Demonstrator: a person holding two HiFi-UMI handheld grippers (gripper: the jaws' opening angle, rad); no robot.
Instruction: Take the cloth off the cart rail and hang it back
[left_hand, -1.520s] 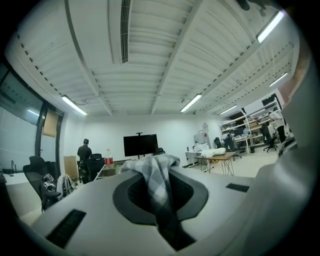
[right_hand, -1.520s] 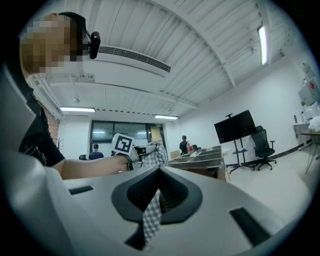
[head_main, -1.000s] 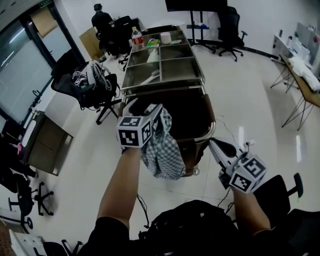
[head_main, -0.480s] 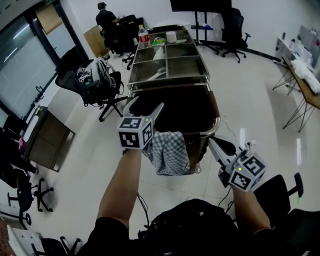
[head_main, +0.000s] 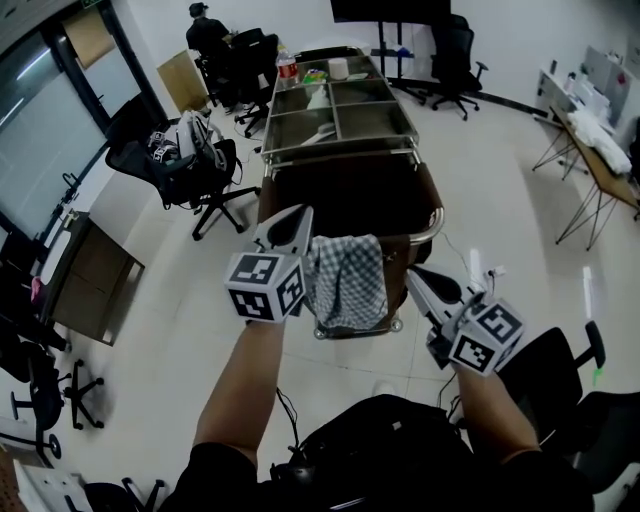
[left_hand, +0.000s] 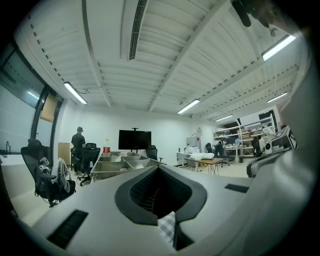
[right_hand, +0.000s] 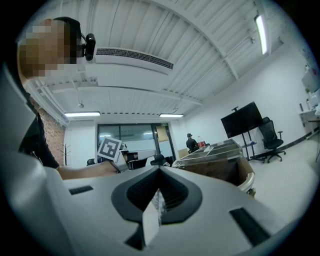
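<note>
You have open floor right of the cart; a loaded office chair crowds its left flank, another chair sits beside your right forearm. The checked cloth drapes over the near cart rail. Your left gripper jaws are closing on a cloth corner; right gripper jaws together, apart from the cloth

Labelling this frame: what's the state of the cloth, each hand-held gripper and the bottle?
cloth: draped over the cart rail, hanging down.
left hand-held gripper: jaws closing shut on a corner of the cloth.
right hand-held gripper: jaws together, clear of the cloth.
bottle: upright on the cart's far end.
</note>
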